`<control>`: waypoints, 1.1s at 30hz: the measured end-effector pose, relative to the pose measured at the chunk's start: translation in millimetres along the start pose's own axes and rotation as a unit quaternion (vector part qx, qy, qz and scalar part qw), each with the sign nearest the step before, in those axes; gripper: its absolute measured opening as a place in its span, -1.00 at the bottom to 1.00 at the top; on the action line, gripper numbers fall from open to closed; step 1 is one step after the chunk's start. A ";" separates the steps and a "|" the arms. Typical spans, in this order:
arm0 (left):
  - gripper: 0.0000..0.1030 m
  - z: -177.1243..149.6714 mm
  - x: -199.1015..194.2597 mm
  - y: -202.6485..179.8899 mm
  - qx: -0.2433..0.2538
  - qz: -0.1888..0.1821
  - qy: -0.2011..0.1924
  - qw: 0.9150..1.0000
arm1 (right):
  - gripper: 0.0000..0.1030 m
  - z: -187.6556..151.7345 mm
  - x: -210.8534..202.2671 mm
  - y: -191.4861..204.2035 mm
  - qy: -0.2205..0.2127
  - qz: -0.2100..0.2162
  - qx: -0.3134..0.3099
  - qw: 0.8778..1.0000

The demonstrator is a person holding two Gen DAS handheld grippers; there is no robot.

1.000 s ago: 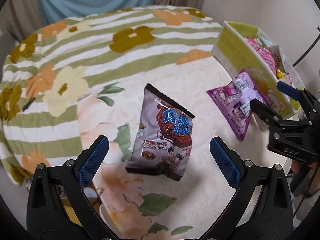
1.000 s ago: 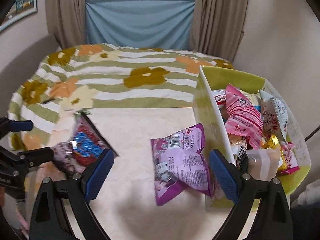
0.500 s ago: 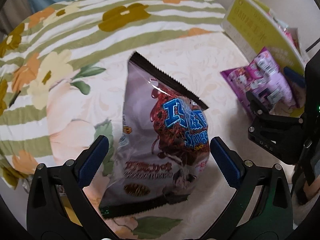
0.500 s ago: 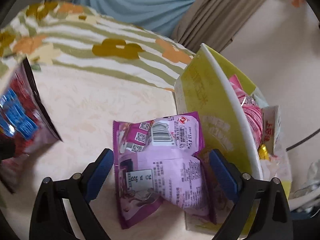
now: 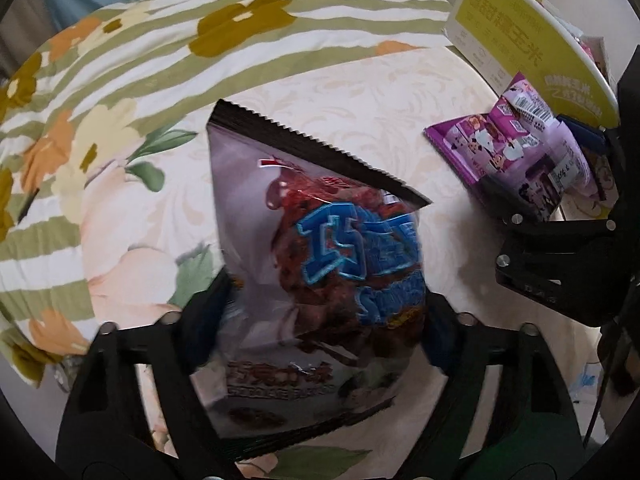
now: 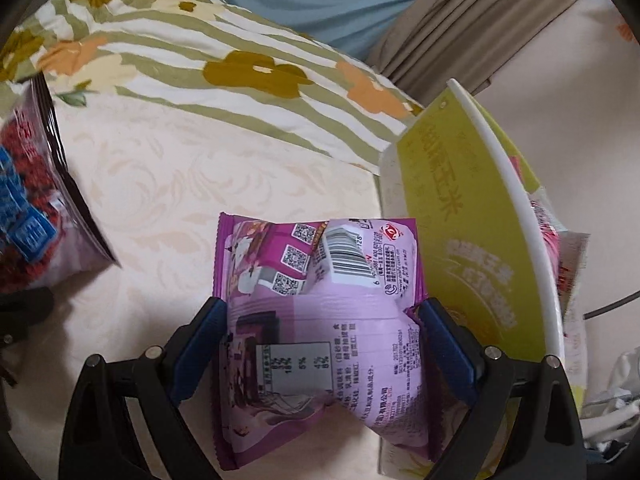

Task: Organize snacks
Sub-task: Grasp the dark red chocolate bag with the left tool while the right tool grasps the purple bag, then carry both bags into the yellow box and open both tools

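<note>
Left wrist view: the left gripper (image 5: 324, 320) has just been closing and now pinches the chocolate snack bag (image 5: 320, 280) at lower centre. Right wrist view: the right gripper (image 6: 324, 344) squeezes the purple packet (image 6: 320, 320) at centre, beside the yellow box (image 6: 472, 248).

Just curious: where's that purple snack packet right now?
The purple packet lies on the cloth between the right gripper's blue pads, against the yellow box.

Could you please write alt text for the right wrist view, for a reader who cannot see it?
The right gripper straddles a purple snack packet lying barcode-up on a cream tablecloth, its blue pads at the packet's two sides. A yellow-green box of snacks stands just right of it; a dark chocolate-snack bag lies far left.
</note>
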State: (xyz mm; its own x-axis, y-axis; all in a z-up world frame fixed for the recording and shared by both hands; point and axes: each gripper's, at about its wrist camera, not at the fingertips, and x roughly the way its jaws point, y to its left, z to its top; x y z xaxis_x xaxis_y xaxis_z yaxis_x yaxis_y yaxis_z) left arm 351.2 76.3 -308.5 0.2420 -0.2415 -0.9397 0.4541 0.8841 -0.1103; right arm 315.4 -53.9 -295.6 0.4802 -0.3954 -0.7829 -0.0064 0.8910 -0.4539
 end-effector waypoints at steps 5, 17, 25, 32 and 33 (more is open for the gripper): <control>0.40 -9.9 -4.4 16.8 -0.028 -0.006 0.002 1.000 | 0.84 4.5 -8.1 0.1 -0.012 0.079 0.030 0.996; 0.36 -29.5 -8.9 37.3 -0.077 -0.020 0.001 0.997 | 0.58 -6.7 4.3 -2.1 0.026 0.214 0.090 0.972; 0.24 -28.2 -26.5 38.4 -0.086 -0.034 -0.019 0.996 | 0.35 0.9 -19.2 -13.1 0.008 0.224 0.104 0.969; 0.24 -12.6 -71.6 24.2 -0.064 -0.036 -0.058 0.996 | 0.35 6.4 -55.0 -33.6 -0.018 0.227 0.123 0.966; 0.24 -9.5 -78.1 21.6 -0.060 -0.037 -0.064 0.995 | 0.35 9.7 -60.3 -36.7 -0.022 0.227 0.127 0.965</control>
State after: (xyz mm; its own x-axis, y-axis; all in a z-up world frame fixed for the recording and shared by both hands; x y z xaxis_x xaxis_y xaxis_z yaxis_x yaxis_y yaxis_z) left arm 334.0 118.0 -240.6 0.3217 -0.3499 -0.8798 0.3703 0.9017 -0.2232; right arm 295.2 -60.5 -227.6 0.5154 0.0527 -0.8553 -0.0118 0.9984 0.0544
